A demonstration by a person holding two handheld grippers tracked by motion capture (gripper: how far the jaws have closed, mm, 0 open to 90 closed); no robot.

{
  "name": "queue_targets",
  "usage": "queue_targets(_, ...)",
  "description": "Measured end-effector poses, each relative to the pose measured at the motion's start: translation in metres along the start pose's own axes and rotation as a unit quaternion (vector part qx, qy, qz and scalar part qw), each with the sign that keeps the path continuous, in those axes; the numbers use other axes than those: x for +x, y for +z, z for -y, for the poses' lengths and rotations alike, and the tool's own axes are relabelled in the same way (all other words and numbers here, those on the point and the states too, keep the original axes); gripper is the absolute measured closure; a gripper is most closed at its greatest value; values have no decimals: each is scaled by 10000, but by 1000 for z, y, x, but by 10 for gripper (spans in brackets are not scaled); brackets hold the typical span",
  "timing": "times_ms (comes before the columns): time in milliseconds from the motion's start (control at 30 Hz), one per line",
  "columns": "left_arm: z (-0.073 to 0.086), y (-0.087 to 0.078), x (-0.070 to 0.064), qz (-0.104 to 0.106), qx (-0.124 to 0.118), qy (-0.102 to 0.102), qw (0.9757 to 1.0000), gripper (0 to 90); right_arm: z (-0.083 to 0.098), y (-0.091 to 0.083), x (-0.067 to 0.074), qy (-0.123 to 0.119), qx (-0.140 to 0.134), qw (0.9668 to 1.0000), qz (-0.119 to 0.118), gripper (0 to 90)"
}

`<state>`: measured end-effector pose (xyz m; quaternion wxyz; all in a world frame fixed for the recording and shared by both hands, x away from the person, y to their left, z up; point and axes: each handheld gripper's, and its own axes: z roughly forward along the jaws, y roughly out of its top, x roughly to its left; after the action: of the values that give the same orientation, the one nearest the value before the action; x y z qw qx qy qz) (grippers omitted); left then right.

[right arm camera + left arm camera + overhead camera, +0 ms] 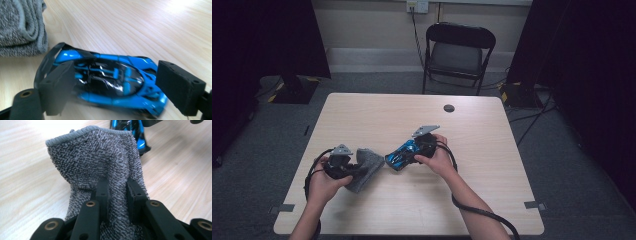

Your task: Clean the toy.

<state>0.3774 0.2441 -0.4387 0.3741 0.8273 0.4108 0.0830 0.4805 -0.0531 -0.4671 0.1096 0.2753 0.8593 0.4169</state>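
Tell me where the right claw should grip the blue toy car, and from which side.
Grip the toy car across its body at the cabin, coming from above as the right claw already does, one pad on each end. The thin rear wing looks flimsy, so keep the pads off it. The jaws straddle the car but have not yet clamped it. The grey cloth lies beside it, clear of that approach.

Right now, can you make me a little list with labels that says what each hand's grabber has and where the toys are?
left gripper: shut on the grey sock, pinching its fabric and holding it up off the table
right gripper: fingers stand either side of the blue toy car, not clearly pressing it
car and sock: close together near the middle of the table
table: light wood
behind the table: black folding chair
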Motion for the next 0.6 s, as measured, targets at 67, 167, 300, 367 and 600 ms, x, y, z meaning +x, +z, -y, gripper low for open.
queue_targets(67,-5,-1,-4,33,-22,72,10000,744,1,-7,-3,-8,4,10000,-20,147)
queue_targets(167,-14,-1,-11,67,-89,173,9998,745,4,-19,-9,-7,-64,10000,-16,146)
queue_targets(300,-28,2,-23,194,-85,347,9992,744,9,-33,-17,8,-91,10000,21,147)
queue_targets(367,-36,6,-29,251,-87,435,9987,744,12,-41,-22,12,-136,9999,58,150)
queue_targets(600,-59,23,-51,478,-96,656,9967,743,22,-65,-35,46,-185,9997,154,150)
